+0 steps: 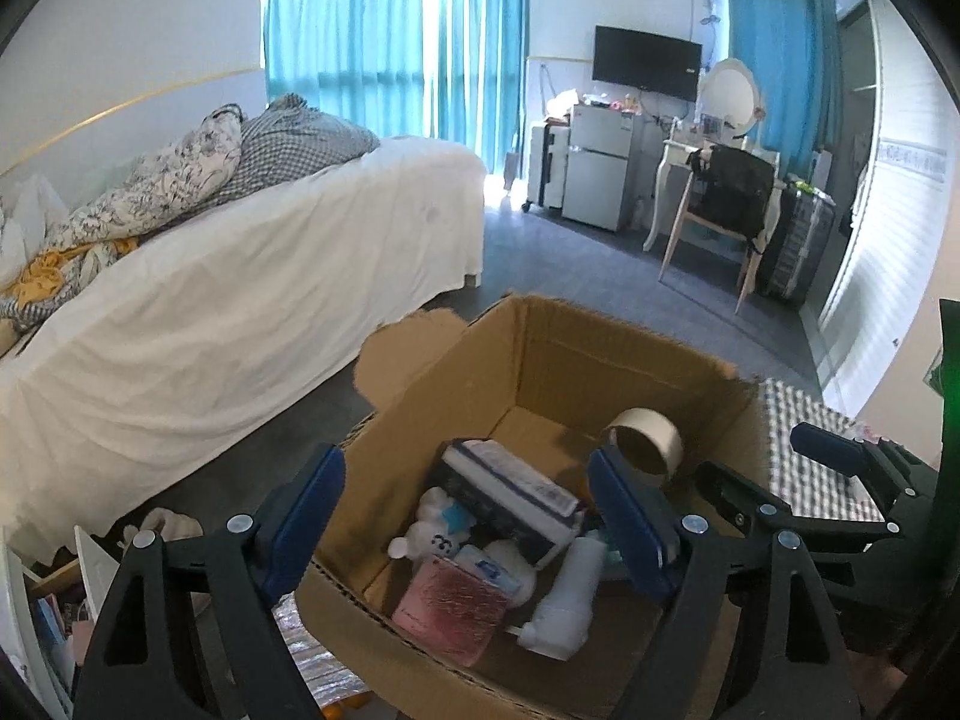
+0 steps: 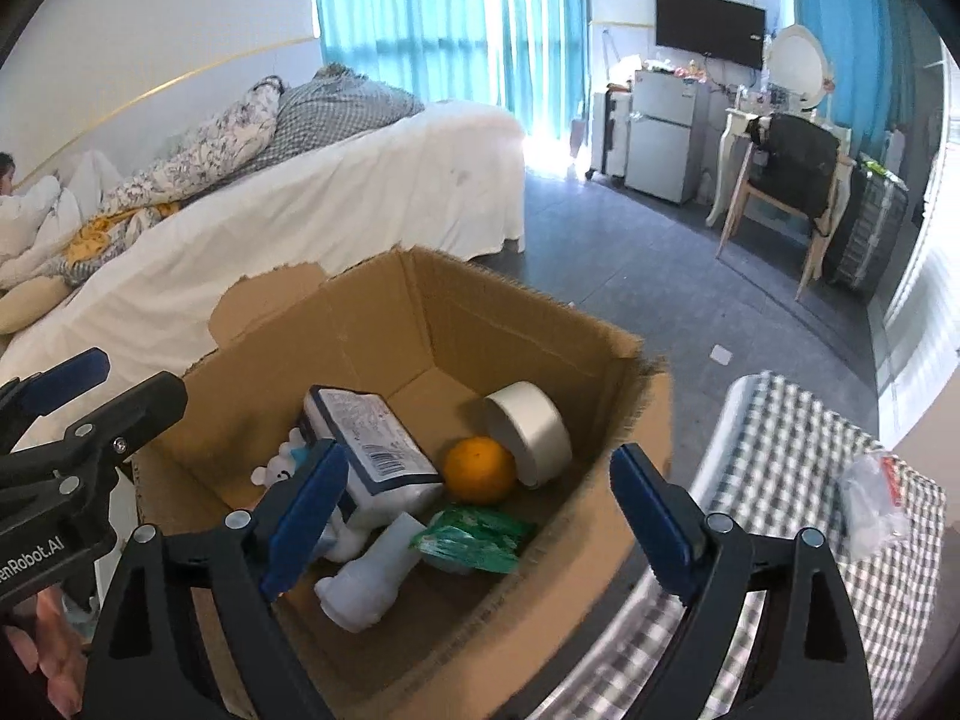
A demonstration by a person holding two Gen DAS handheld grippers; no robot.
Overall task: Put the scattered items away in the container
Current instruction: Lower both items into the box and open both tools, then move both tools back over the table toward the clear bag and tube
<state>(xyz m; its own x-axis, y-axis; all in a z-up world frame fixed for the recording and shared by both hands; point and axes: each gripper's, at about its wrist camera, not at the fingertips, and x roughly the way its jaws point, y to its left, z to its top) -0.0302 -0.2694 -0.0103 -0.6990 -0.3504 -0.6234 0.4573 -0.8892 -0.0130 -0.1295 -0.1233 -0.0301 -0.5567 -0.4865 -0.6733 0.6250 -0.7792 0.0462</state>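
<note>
Open brown cardboard box (image 2: 384, 312) sits just beside the near-left edge of a bench covered in grey-and-white checked cloth (image 2: 792, 468), between it and a bed draped in a white sheet (image 2: 336, 204). Left gripper (image 1: 465, 516) hovers above the box, blue-padded fingers apart, nothing between them. Right gripper (image 2: 474, 507) likewise above the box, fingers spread wide and empty. Inside the box: a white roll of tape (image 2: 531, 432) tilted on its side against the far-right wall; a round orange fruit (image 2: 480, 469) touching it; a crumpled green foil packet (image 2: 474, 540) just in front of the fruit; a white plastic bottle (image 2: 369, 582) lying on its side toward the near wall; a white-and-navy printed pack (image 2: 375, 447) leaning across a small white plush toy (image 2: 281, 468); a pink rectangular pad (image 1: 453, 609), possibly a sponge, at the near-left corner. On the bench's right edge lies a clear crinkled plastic bag (image 2: 873, 498).
</note>
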